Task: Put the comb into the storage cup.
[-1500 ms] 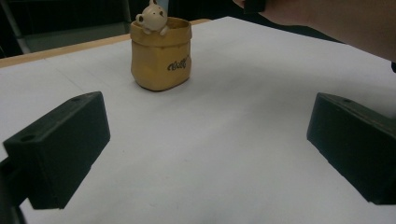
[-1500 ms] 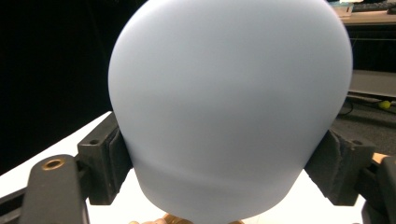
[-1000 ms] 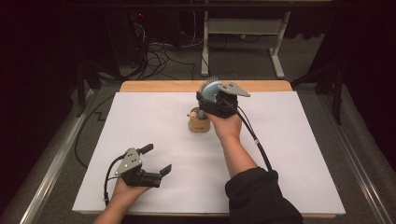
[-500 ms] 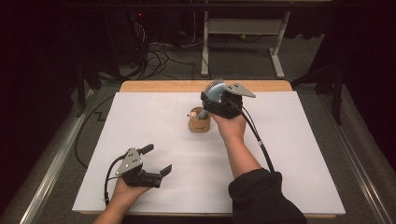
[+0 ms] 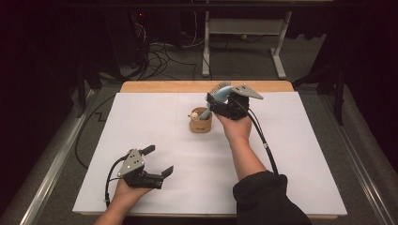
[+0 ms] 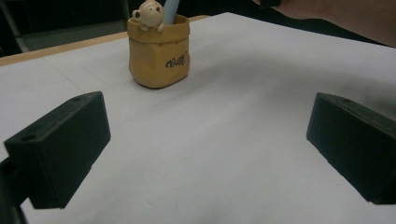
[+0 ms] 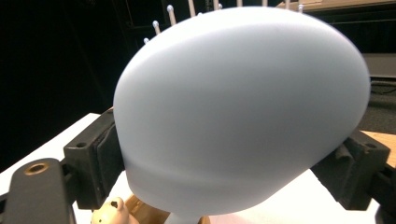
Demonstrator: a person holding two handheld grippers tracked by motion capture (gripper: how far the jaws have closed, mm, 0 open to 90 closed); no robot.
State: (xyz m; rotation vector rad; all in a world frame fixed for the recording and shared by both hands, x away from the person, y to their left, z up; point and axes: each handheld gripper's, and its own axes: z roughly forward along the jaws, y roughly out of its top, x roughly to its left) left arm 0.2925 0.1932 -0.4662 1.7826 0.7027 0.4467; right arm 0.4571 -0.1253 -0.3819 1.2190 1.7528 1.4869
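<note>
Hairbrush (image 5: 220, 90) stands handle-down in the small tan holder (image 5: 201, 123) near the far edge of the table (image 5: 300, 154), its pale blue head above the rim. Right gripper (image 5: 217, 99), just beyond the holder, has just been opening its jaws, and the brush head sits between them with the left pad apparently clear of it, suggesting the drop-off is done and release is under way. Left gripper (image 5: 157, 161) rests wide and empty, well nearer the person than the holder.

Matt plastic hairbrush (image 7: 243, 112), glossy ceramic holder (image 6: 159, 51) — smooth
</note>
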